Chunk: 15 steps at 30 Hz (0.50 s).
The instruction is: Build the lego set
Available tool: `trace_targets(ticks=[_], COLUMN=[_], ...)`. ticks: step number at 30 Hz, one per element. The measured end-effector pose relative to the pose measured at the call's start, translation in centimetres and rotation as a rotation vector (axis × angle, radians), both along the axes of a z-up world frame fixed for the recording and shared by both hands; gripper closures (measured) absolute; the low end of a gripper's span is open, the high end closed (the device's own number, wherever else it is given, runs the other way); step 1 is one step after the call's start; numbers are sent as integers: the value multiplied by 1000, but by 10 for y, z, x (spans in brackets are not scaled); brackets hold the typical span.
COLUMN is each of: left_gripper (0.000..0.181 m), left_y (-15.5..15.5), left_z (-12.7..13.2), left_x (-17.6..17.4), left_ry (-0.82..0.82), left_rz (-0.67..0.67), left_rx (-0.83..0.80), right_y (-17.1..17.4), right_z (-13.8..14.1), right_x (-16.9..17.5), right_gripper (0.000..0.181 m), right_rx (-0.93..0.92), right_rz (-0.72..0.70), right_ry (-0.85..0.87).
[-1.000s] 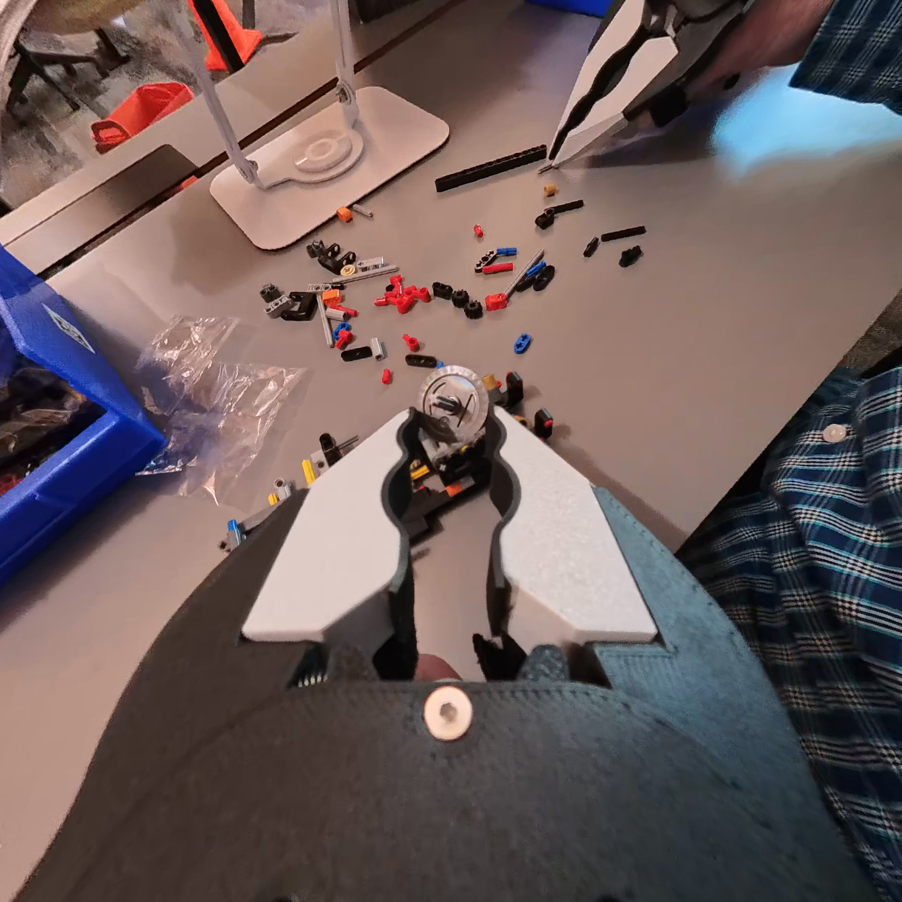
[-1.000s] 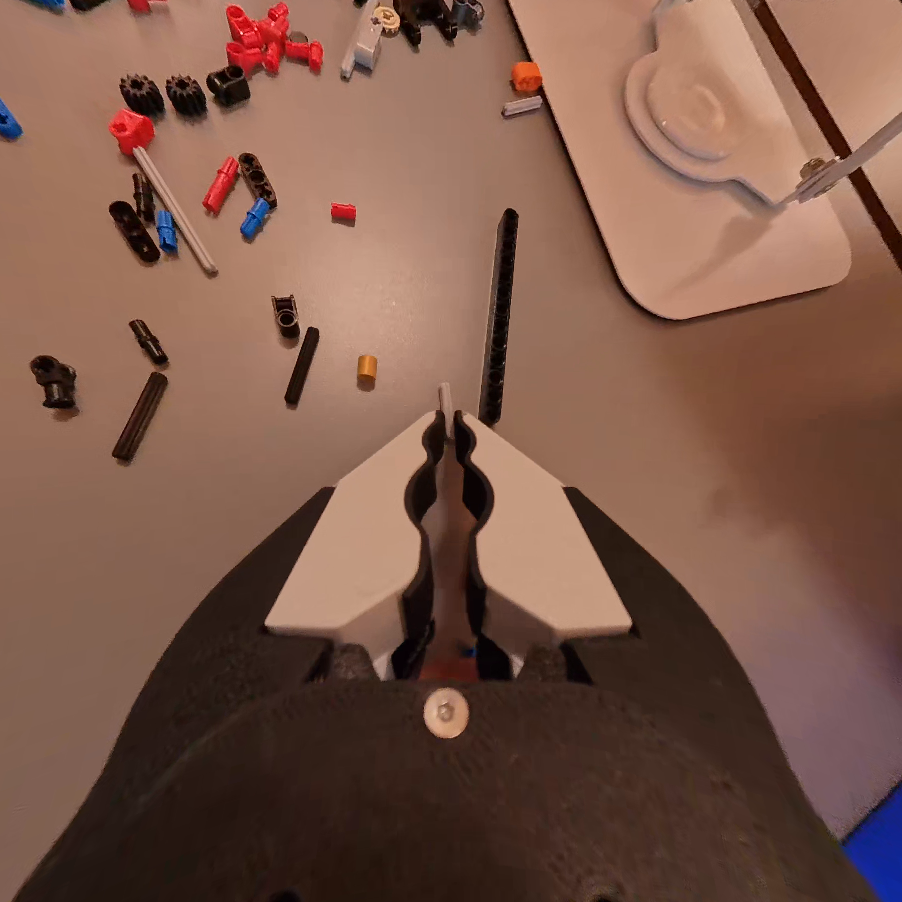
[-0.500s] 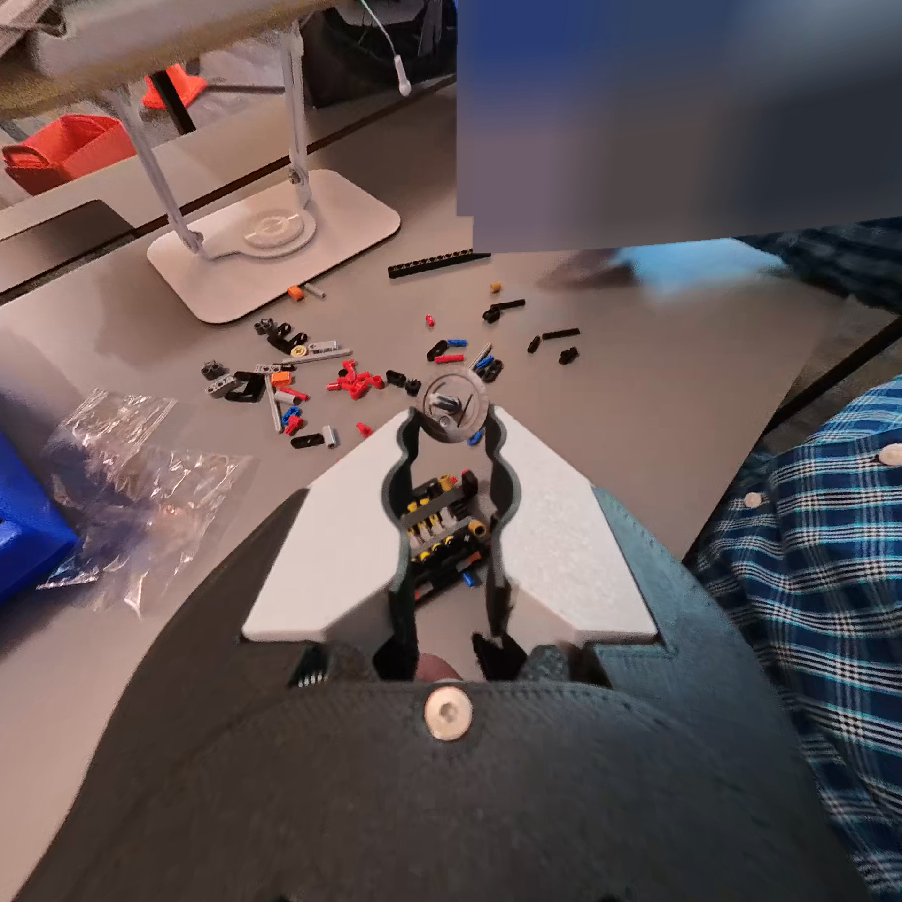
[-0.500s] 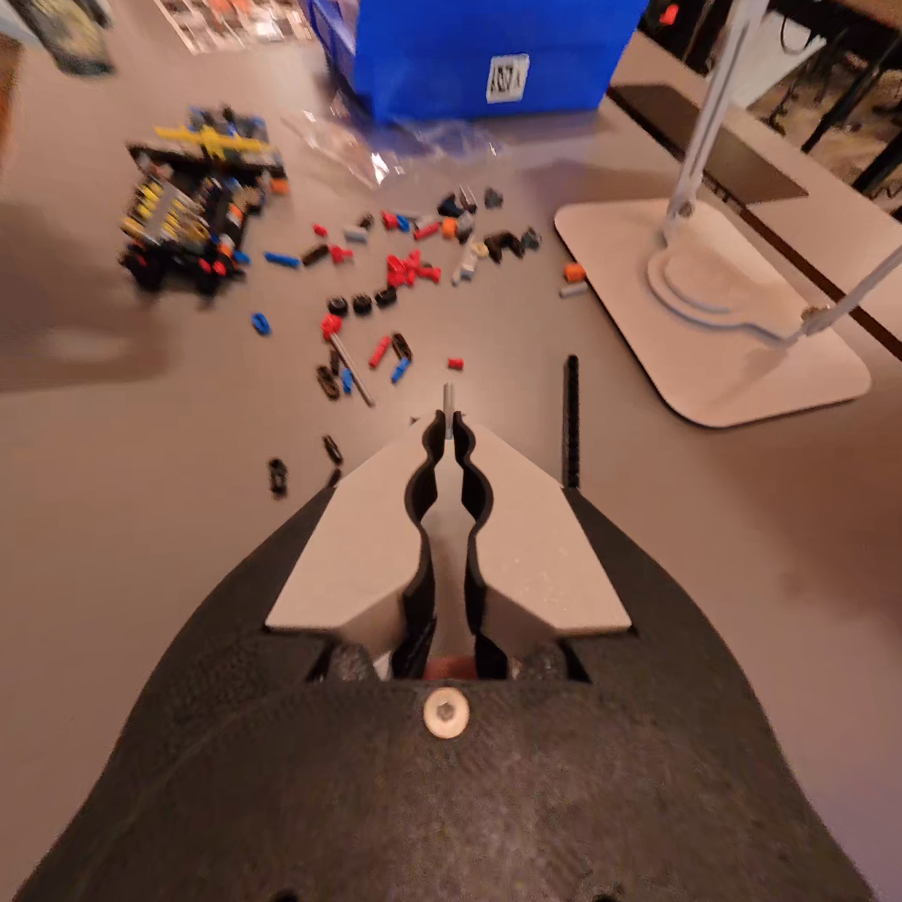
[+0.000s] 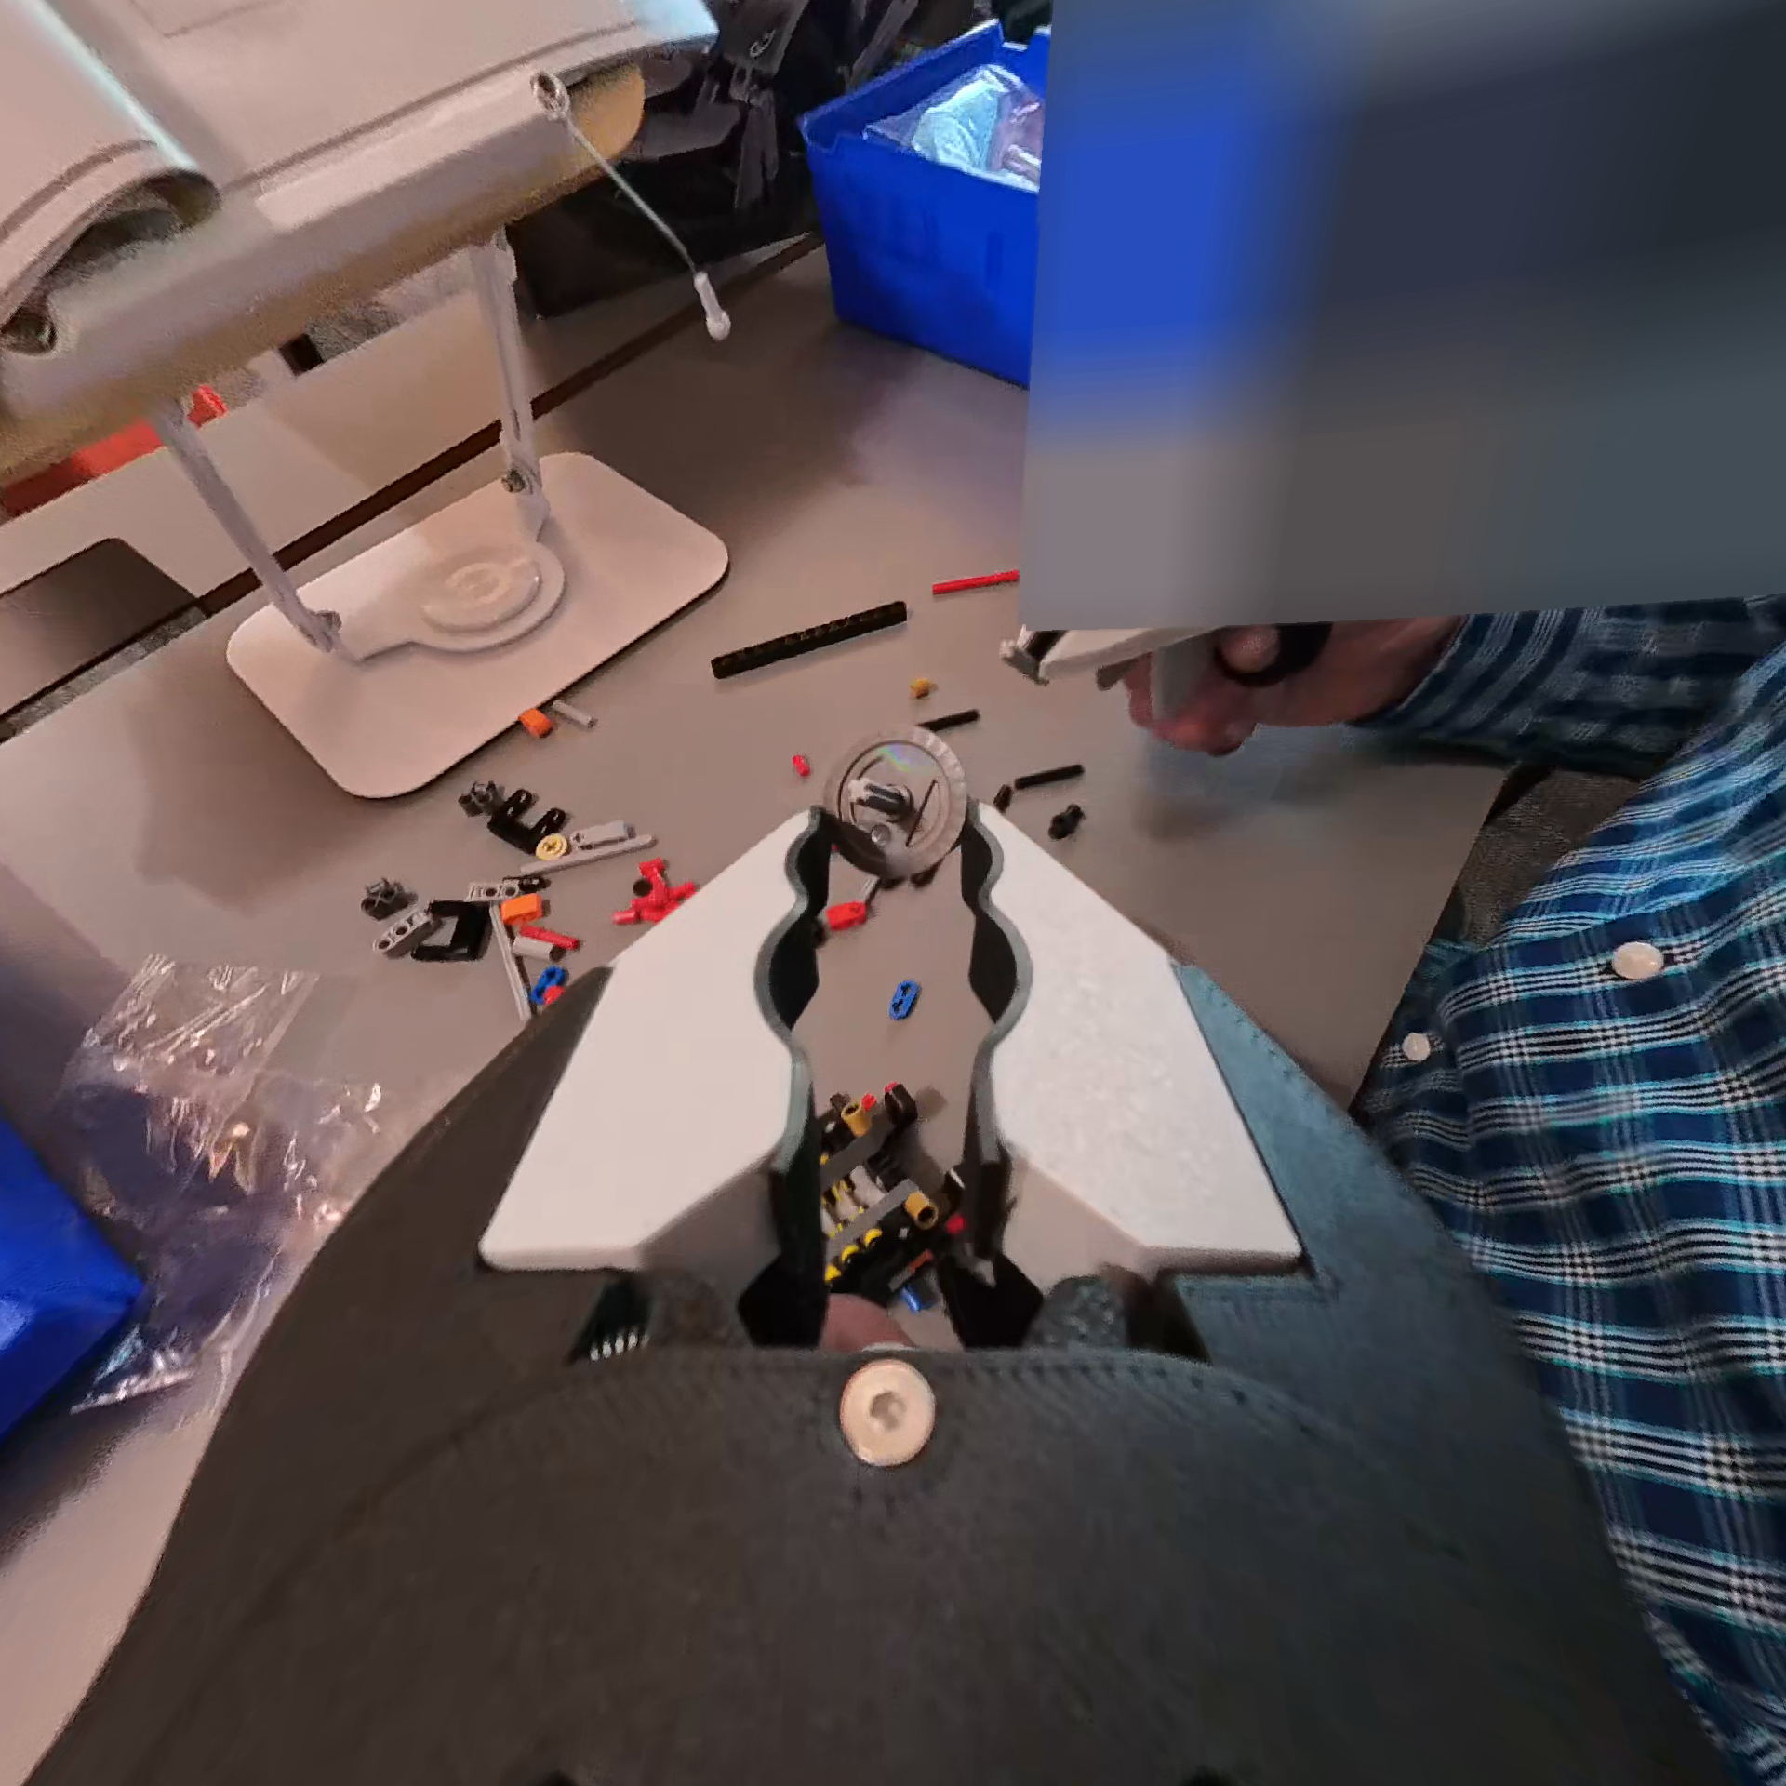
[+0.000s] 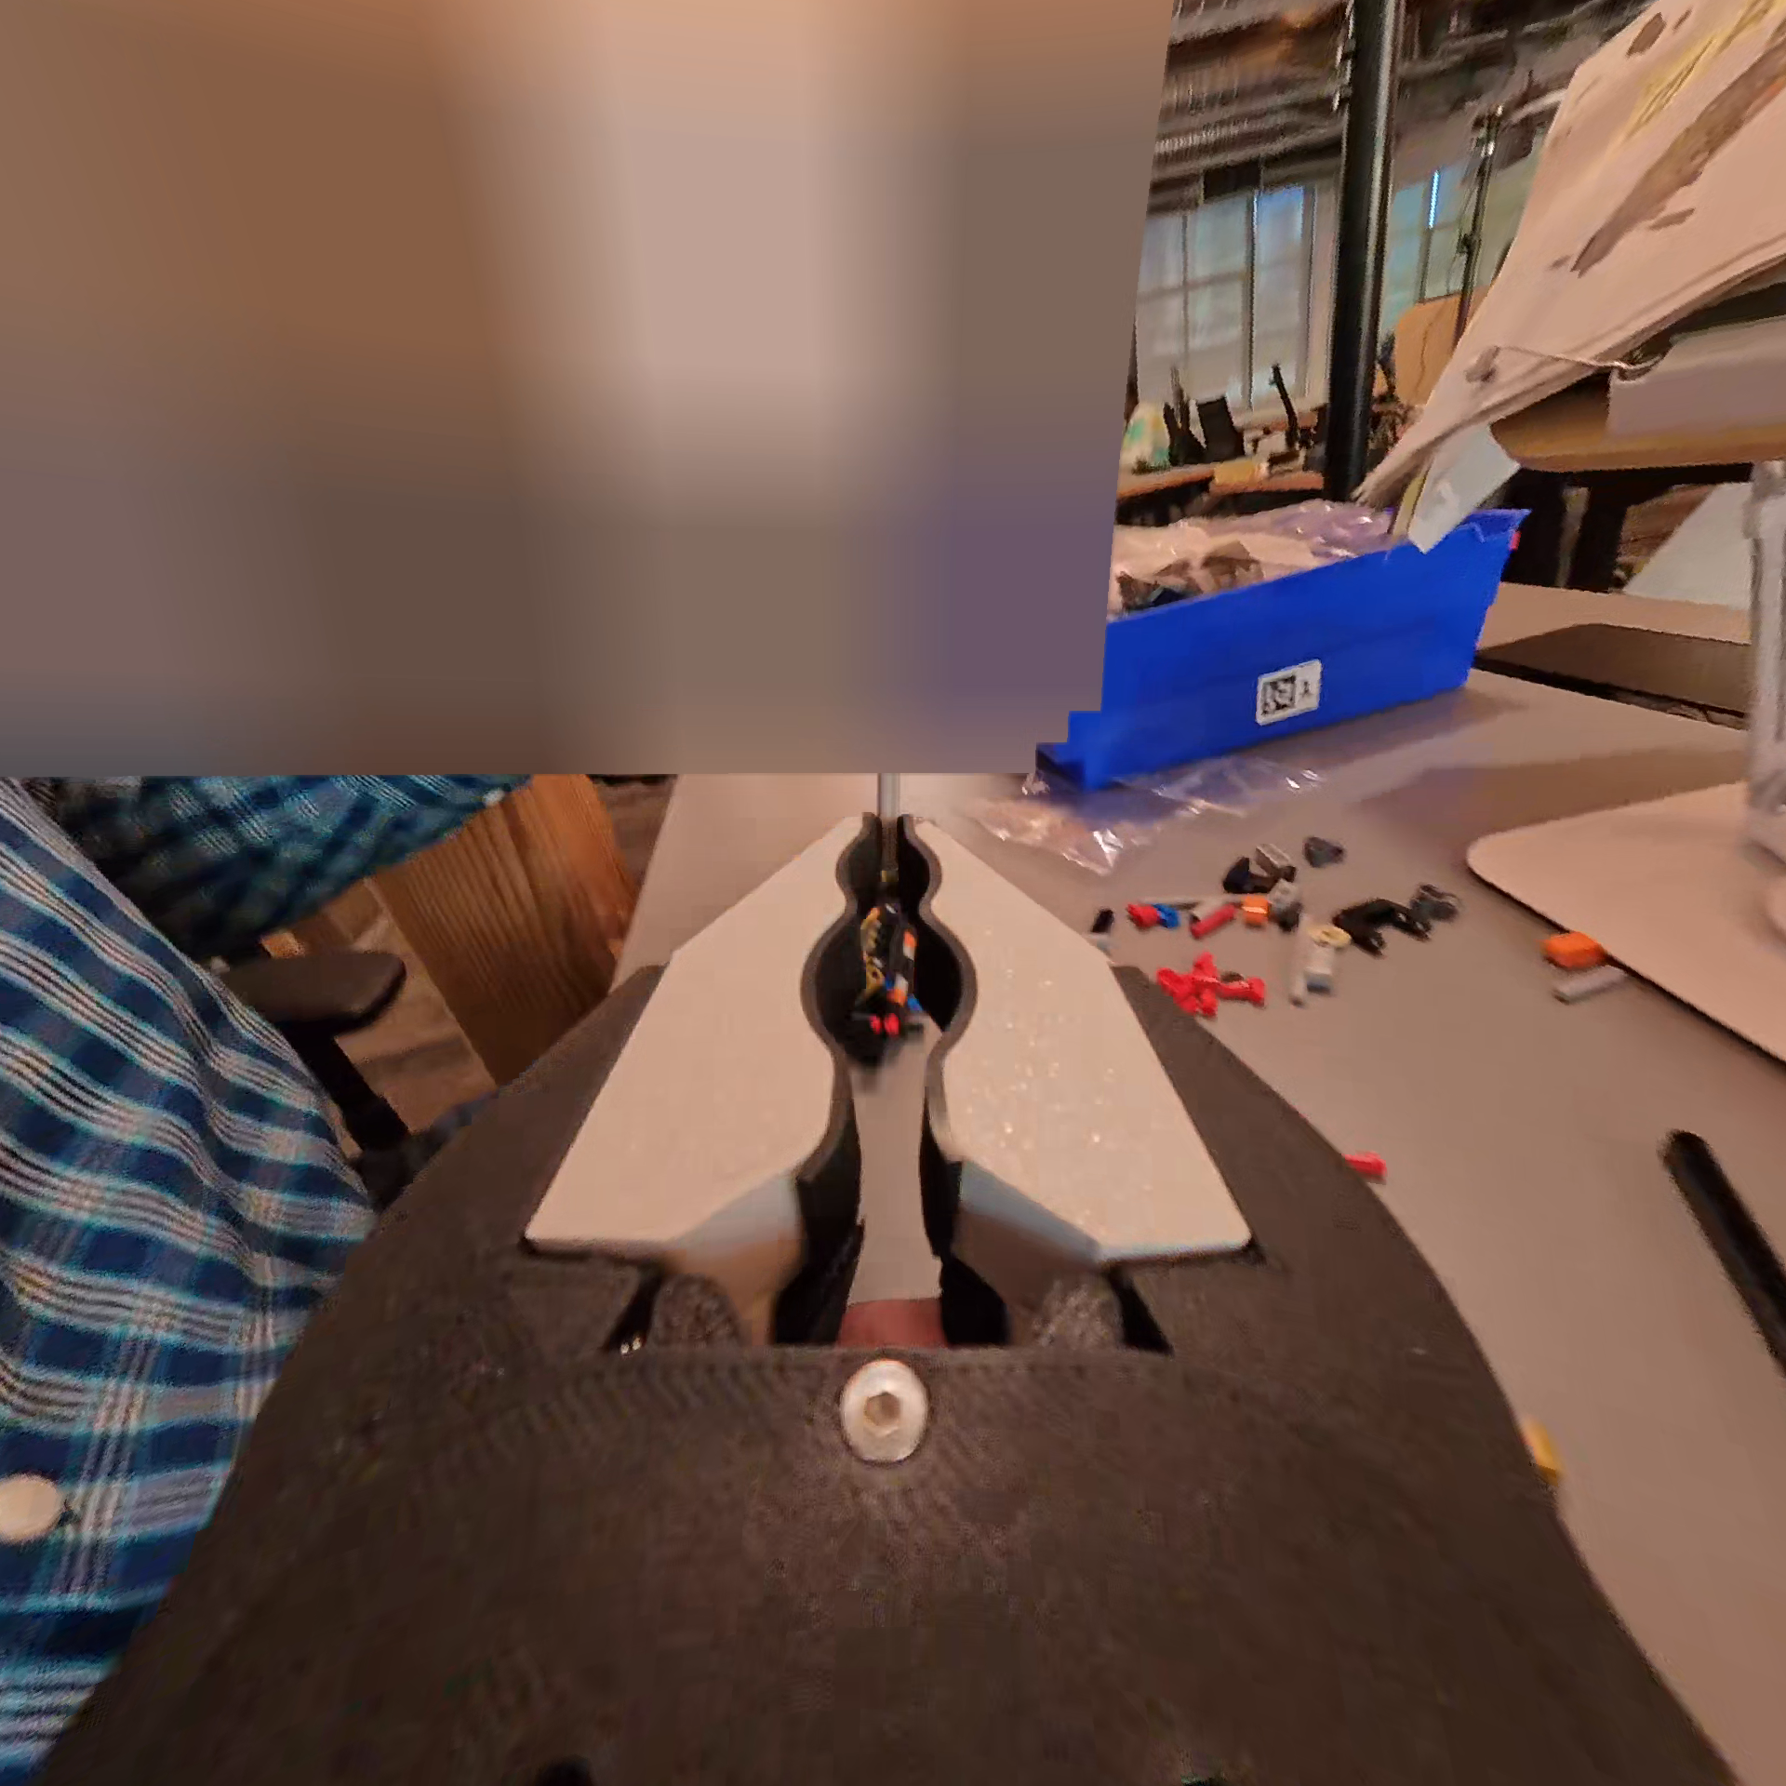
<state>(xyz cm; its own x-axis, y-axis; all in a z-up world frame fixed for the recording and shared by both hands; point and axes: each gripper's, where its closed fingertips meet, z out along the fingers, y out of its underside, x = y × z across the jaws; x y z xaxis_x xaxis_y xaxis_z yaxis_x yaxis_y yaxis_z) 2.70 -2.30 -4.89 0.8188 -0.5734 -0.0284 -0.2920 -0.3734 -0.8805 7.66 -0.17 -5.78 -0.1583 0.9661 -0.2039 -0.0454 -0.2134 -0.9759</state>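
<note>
My left gripper [image 5: 894, 826] is shut on a round grey disc piece [image 5: 894, 797] and holds it above the table. The partly built lego model [image 5: 875, 1198] lies on the table below, seen through the gap between the fingers. My right gripper [image 6: 887, 821] is shut on a thin grey axle [image 6: 887, 797] that sticks out past its tips. The model [image 6: 884, 966] shows through its gap too. In the left wrist view the right gripper [image 5: 1039, 657] is farther off to the right, in a hand. Loose small parts [image 5: 541, 899] lie scattered on the table.
A long black beam [image 5: 807, 638] lies near a white stand base [image 5: 483, 599] that carries a booklet. A blue bin [image 6: 1305, 657] and a clear bag [image 5: 193, 1092] are on the left side. The person's plaid shirt [image 5: 1595, 1111] is at the table's right edge. Some 6 cm of space lies between my two pairs of fingers.
Both grippers have risen off the table and tilted up. The left one carries the disc above the model. The right one has lifted the axle and swung towards the model.
</note>
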Motion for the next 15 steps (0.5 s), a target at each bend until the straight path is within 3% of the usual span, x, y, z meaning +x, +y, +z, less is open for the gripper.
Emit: trace_targets(ticks=[10,15], left_gripper=[156,157], left_y=[10,14], left_z=[29,40], left_x=[24,36], left_ry=[-63,-125], left_rz=[-75,-101], left_rx=[-24,-39], right_y=[-11,-13], right_z=[23,34], right_x=[-7,-3], right_gripper=[180,180], right_rx=[-85,-28], right_rz=[34,2], right_ry=[155,182])
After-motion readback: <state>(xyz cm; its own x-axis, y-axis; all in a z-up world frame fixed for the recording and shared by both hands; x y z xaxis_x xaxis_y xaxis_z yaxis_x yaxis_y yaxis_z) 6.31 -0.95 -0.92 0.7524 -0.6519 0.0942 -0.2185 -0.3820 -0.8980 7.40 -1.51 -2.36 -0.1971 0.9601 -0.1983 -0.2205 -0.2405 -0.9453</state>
